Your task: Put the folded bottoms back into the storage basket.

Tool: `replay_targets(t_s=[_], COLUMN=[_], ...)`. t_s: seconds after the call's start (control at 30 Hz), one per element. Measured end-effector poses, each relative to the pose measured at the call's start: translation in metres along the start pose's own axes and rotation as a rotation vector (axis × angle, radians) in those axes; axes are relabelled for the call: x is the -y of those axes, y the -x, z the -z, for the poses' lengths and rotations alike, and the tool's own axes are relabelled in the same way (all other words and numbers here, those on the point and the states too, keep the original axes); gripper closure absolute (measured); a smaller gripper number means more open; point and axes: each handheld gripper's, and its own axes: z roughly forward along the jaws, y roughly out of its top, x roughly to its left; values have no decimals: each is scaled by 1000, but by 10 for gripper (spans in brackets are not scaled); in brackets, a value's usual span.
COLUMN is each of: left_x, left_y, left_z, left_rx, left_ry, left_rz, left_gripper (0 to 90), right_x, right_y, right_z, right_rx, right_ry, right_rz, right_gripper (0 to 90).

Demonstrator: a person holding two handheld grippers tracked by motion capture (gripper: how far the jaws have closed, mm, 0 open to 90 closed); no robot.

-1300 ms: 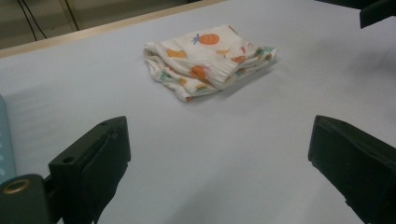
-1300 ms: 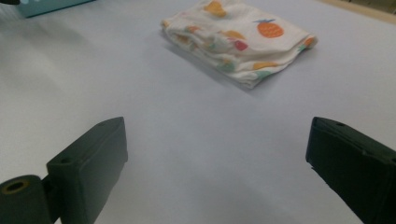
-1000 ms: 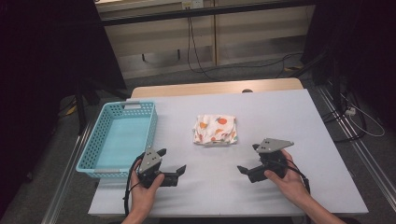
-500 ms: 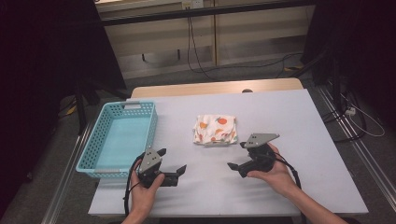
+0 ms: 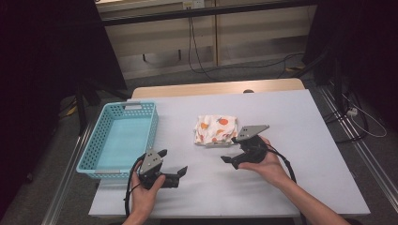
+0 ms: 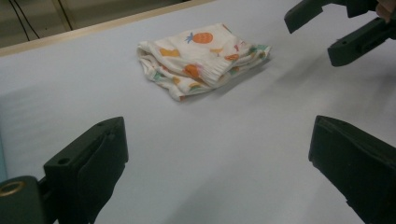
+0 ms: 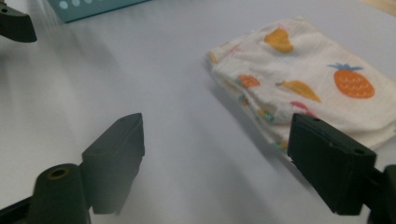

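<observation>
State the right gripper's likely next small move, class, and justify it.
Probably ease the right gripper forward to the cloth: its jaws stand open and empty, just short of the folded edge, with one jaw beside the cloth in its own view. The basket stands empty.

Both grippers, the left gripper (image 5: pixel 173 164) and the right gripper (image 5: pixel 229 149), are black with blocky jaws, each topped by a grey three-cornered plate and trailing a black cable. Forearms are bare.
</observation>
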Motion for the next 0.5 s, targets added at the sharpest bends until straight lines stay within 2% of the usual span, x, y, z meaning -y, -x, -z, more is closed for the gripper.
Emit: replay_targets(t_s=[0.03,0.3,0.5], left_x=[0,0,0], left_y=[0,0,1], left_z=[-1,0,-1], left_rx=[1,2,3], left_ry=[0,-2,-5], left_rz=[12,9,11], left_gripper=[48,48,48], right_x=[-4,-11,-21], right_y=[4,11,14], right_z=[-6,-28,-36], right_rx=[-4,-13,9], right_ry=[-15,-73,-72], right_rz=[3,25,53], right_gripper=[186,203,240])
